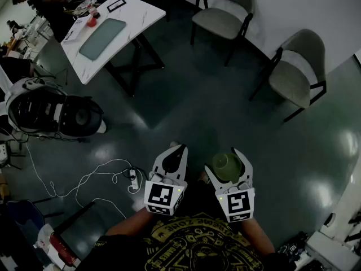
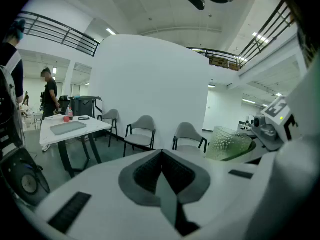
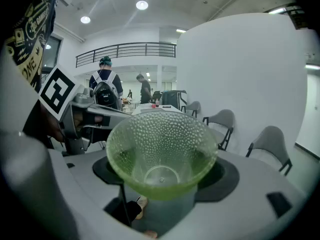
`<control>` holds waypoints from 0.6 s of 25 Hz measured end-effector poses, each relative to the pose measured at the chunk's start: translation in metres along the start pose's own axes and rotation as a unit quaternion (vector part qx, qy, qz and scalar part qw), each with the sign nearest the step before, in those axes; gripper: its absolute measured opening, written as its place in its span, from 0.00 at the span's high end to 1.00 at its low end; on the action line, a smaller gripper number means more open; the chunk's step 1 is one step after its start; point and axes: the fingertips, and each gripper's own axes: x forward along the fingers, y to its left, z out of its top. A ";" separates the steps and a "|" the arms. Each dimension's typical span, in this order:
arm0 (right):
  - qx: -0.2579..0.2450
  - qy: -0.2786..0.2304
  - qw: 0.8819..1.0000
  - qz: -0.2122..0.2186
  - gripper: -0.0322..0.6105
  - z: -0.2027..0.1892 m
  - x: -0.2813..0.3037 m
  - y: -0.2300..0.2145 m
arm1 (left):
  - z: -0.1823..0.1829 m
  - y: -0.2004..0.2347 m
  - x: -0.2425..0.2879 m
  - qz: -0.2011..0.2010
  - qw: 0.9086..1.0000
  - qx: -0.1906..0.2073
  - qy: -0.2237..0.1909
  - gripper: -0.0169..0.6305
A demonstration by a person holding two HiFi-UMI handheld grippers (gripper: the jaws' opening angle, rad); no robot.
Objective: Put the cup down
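A bumpy, translucent green cup (image 1: 226,166) sits upright between the jaws of my right gripper (image 1: 225,160), which is shut on it, and both are held in the air above the dark floor. In the right gripper view the cup (image 3: 161,154) fills the middle, its mouth facing the camera. My left gripper (image 1: 178,149) hangs just to the left of it, jaws together with nothing in them. In the left gripper view its pads (image 2: 150,176) meet, and the cup (image 2: 227,143) shows at the right.
A white table (image 1: 141,16) with a grey tray stands at the far left, with a person (image 1: 45,4) beside it. Two grey chairs (image 1: 225,16) (image 1: 299,66) line the white wall. A white-and-black machine (image 1: 51,114) and a power strip with its cable (image 1: 132,176) lie on the floor.
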 end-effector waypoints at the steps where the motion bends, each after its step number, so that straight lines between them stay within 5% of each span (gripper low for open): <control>1: -0.001 0.001 1.000 0.001 0.36 0.001 0.000 -0.001 | 0.002 -0.001 0.001 -0.001 1.000 0.000 -0.001 0.96; 15: 0.022 0.009 1.000 -0.003 0.35 0.002 0.005 -0.018 | 0.006 -0.005 0.016 -0.011 1.000 -0.002 0.002 0.96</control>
